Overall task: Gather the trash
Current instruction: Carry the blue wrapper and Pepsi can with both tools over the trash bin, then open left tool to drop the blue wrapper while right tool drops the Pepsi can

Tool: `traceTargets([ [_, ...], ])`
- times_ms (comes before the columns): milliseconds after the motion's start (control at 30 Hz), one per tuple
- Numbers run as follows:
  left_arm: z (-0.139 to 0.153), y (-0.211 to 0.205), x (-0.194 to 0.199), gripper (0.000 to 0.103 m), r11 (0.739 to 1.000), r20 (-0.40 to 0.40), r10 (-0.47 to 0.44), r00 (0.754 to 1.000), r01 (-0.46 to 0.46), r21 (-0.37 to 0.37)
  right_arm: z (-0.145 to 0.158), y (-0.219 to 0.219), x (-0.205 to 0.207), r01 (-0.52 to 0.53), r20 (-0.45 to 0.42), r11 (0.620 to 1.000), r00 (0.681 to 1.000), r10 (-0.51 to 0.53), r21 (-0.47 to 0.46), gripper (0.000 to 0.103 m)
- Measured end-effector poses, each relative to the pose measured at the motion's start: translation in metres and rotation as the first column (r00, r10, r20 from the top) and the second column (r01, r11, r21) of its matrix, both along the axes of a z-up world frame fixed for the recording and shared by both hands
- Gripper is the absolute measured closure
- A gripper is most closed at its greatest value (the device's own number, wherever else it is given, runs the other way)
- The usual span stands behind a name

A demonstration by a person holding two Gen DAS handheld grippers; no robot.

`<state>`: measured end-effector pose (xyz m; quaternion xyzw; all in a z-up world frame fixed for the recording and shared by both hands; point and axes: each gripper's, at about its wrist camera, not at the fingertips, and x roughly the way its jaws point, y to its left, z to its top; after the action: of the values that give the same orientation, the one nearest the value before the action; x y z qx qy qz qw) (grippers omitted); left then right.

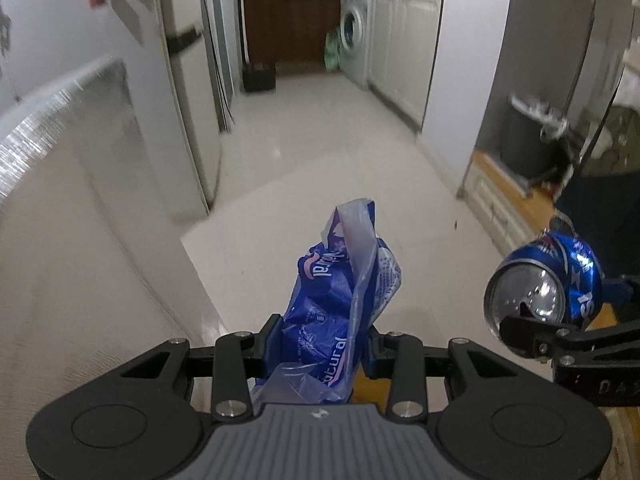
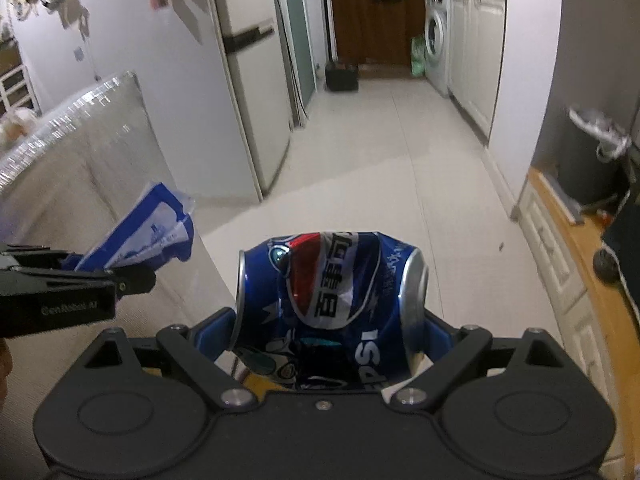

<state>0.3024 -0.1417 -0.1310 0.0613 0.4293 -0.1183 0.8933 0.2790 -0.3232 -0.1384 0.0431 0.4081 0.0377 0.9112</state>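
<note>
My left gripper (image 1: 320,344) is shut on a crumpled blue plastic wrapper (image 1: 336,304) and holds it in the air above the floor. It also shows in the right wrist view (image 2: 152,232), at the left, in the left gripper (image 2: 132,276). My right gripper (image 2: 332,328) is shut on a dented blue Pepsi can (image 2: 332,292), held sideways between its blue pads. The can also shows at the right of the left wrist view (image 1: 548,288), in the right gripper (image 1: 532,336).
A pale tiled floor (image 1: 312,132) runs ahead to a washing machine (image 1: 354,32) and white cabinets. A fridge (image 2: 244,80) stands at the left, behind a foil-covered panel (image 2: 80,152). A dark bin (image 2: 588,160) sits on a wooden ledge (image 2: 568,232) at the right.
</note>
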Motion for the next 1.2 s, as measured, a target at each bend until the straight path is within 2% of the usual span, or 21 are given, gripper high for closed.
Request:
traceTargets([
  [267,-0.071,-0.004,0.041,0.063,1.000,-0.183,-0.002,0.983,0.001,-0.007,-0.051,-0.005,0.029,-0.020,-0.140,0.999,0.990,0.024,0.026,0.008],
  [567,-0.154,0.001,0.069,0.063,0.999,-0.380,-0.029,0.925,0.014,-0.041,-0.105,0.000,0.047,-0.081,-0.299,0.997,0.951,0.074,-0.010,0.008],
  [633,-0.169,0.001,0.073,0.063,0.999,-0.405,-0.034,0.914,0.019,-0.042,-0.112,0.002,0.052,-0.094,-0.325,0.995,0.942,0.083,-0.016,0.008],
  [700,-0.179,0.001,0.077,0.061,0.998,-0.407,-0.033,0.913,0.011,-0.056,-0.120,0.005,0.054,-0.109,-0.346,0.994,0.933,0.094,-0.024,0.008],
  [733,-0.182,0.002,0.079,0.054,0.998,-0.406,-0.031,0.913,0.004,-0.068,-0.124,0.006,0.056,-0.117,-0.357,0.993,0.929,0.099,-0.028,0.008],
  [767,-0.186,0.003,0.082,0.041,0.997,-0.409,-0.028,0.912,-0.006,-0.081,-0.127,0.008,0.057,-0.125,-0.366,0.992,0.924,0.105,-0.030,0.008],
  [833,-0.192,0.003,0.084,0.026,0.997,-0.407,-0.017,0.913,-0.017,-0.081,-0.135,0.012,0.061,-0.141,-0.386,0.989,0.915,0.116,-0.037,0.008],
  [1000,-0.203,0.005,0.087,0.019,1.000,-0.418,-0.001,0.909,-0.009,-0.022,-0.151,0.018,0.067,-0.170,-0.422,0.984,0.896,0.137,-0.043,0.008],
  [1200,-0.209,0.016,0.086,0.013,0.996,-0.415,0.029,0.909,0.010,0.091,-0.165,0.024,0.074,-0.192,-0.454,0.980,0.878,0.151,-0.046,0.008],
])
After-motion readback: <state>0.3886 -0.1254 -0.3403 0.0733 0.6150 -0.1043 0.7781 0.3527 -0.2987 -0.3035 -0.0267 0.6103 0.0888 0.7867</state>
